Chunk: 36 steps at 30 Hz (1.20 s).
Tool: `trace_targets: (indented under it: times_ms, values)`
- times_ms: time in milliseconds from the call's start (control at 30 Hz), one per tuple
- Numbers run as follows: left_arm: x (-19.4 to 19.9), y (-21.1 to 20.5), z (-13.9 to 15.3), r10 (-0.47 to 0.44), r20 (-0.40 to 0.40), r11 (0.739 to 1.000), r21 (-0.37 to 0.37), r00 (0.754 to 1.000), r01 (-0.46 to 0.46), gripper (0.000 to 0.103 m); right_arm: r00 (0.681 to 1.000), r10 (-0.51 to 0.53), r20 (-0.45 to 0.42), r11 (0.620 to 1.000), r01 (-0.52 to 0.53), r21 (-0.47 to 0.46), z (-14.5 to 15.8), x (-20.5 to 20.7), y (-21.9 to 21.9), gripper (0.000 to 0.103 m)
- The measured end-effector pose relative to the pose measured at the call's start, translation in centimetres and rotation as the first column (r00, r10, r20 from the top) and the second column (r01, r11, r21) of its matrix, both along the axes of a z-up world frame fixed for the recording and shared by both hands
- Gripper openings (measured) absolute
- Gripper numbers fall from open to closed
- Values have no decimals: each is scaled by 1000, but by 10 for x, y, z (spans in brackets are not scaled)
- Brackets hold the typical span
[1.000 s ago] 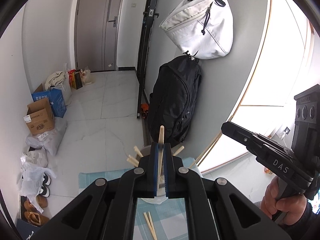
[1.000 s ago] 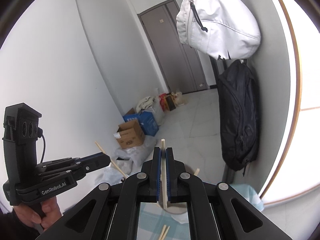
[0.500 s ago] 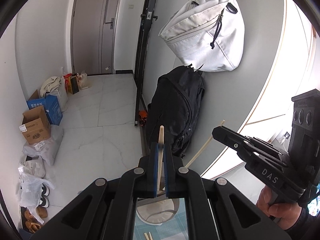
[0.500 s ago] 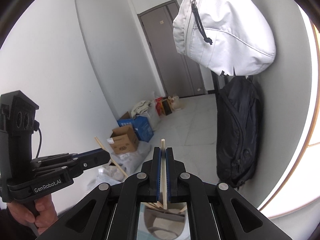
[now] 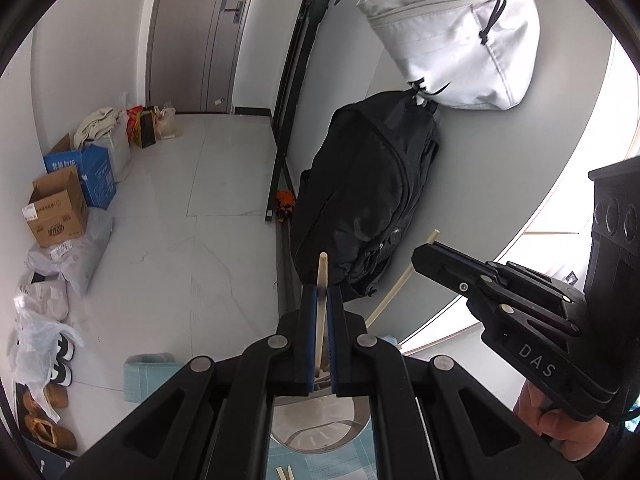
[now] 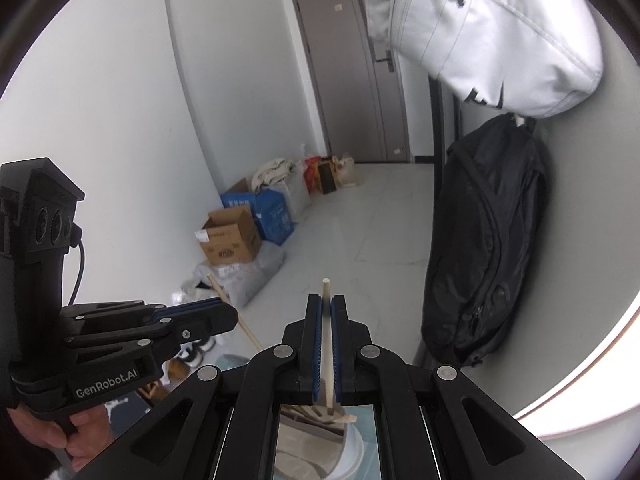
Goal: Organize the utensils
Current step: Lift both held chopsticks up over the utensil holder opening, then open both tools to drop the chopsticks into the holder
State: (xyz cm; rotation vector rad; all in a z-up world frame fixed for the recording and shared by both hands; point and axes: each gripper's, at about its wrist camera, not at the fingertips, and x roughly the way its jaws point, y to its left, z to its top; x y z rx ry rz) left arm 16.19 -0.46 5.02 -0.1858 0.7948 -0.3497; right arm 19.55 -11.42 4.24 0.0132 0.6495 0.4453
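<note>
chopsticks (image 6: 297, 407) in the holder (image 6: 344, 446) show only from the right wrist.

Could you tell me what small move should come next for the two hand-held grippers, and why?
Probably lower both a little further and then release. The left hand-held gripper is shut on a chopstick, and the right hand-held gripper is shut on another chopstick. Each stick's lower end hangs just above the white holder, which already has sticks in it, so neither is seated yet.
</note>
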Motion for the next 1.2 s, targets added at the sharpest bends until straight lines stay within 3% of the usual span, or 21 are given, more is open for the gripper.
trace_targets:
  times_ms: [333, 567, 700, 767, 900, 1000, 1200]
  values:
    - [3, 5, -22, -19, -80, 1000, -24, 997, 17, 1, 995, 47, -88, 998, -50, -25, -35, 11, 17, 4]
    - [7, 11, -34, -52, -172, 998, -55, 984, 44, 1, 978, 93, -188, 987, -66, 144, -50, 18, 1, 8]
    - [3, 16, -30, -52, -182, 996, -76, 982, 38, 1, 970, 115, -213, 965, -59, 255, -51, 14, -11, 10]
    - [1, 18, -28, -50, -184, 997, -73, 982, 37, 2, 972, 110, -207, 958, -48, 284, -47, 11, -16, 25]
    - [-4, 20, -22, -47, -180, 997, -75, 983, 33, 20, 981, 111, -162, 952, -58, 301, -35, -3, -19, 40]
    - [-10, 23, -15, -30, -158, 998, -65, 987, 19, 43, 988, 80, -132, 950, -36, 310, -26, -15, -24, 51]
    - [-27, 24, -1, 2, -110, 999, -39, 994, -7, 47, 994, 24, -109, 943, 14, 334, -11, -32, -34, 59]
